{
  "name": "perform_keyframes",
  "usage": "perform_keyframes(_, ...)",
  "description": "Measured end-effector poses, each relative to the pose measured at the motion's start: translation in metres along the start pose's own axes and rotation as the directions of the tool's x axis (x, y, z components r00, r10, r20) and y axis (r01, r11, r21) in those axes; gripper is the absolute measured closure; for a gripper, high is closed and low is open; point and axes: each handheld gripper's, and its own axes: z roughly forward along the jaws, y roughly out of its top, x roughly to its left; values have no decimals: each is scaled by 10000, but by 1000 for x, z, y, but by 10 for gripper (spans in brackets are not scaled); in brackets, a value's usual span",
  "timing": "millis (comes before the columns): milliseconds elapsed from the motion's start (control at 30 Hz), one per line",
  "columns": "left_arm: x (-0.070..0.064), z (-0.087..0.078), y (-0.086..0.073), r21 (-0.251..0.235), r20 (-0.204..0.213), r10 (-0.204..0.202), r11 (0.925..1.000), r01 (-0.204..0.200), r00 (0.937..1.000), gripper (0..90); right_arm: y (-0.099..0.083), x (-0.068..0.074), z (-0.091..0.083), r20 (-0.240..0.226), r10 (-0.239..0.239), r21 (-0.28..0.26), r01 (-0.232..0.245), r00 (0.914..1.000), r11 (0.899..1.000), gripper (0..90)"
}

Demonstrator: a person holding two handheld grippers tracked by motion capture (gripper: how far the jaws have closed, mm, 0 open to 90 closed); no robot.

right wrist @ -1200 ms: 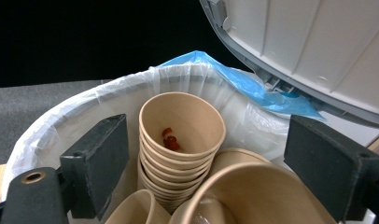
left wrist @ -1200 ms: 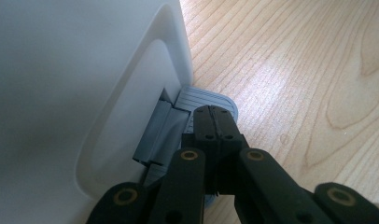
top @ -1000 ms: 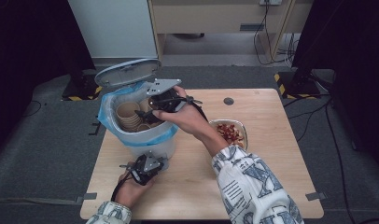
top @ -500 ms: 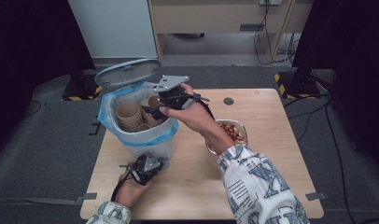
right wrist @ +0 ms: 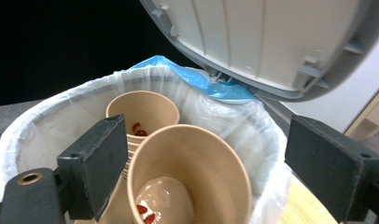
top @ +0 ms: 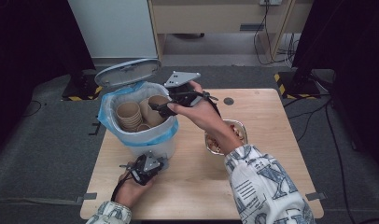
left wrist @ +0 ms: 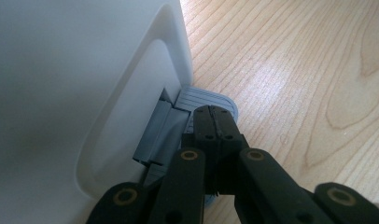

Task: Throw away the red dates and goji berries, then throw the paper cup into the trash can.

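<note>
The white pedal bin [top: 145,135] with its blue liner has its grey lid [top: 128,71] up. The left gripper [left wrist: 214,122], jaws pressed together, holds down the grey pedal [left wrist: 211,99]. The right gripper [right wrist: 201,172] is spread wide; the brown paper cup [right wrist: 190,179] sits between its fingers [right wrist: 100,158], apparently just released into the bin. Next: withdraw upward, then ease off the pedal.

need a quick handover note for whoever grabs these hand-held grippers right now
Left hand-held gripper: jaws shut, pressing the grey pedal at the foot of the white pedal bin; grey lid is up.
Right hand-held gripper: jaws open over the bin, either side of a brown paper cup with red scraps inside; grip looks released.
Bin holds a stack of brown cups.
A metal bowl of red food sits on the wooden table.
Left: withdraw the right gripper, then ease off the pedal to close the lid.
</note>
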Motion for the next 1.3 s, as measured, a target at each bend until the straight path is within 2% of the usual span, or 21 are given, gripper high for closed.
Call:
perform_keyframes(700, 0, 0, 0, -29, 8, -16, 10000, 16, 10000, 898, -10, -16, -19, 461, 360, -59, -357, 9983, 9993, 124)
perform_keyframes(1300, 0, 0, 0, 3, 23, -44, 10000, 44, 10000, 898, -21, -37, -39, 1222, 534, 112, -552, 9911, 9984, 124)
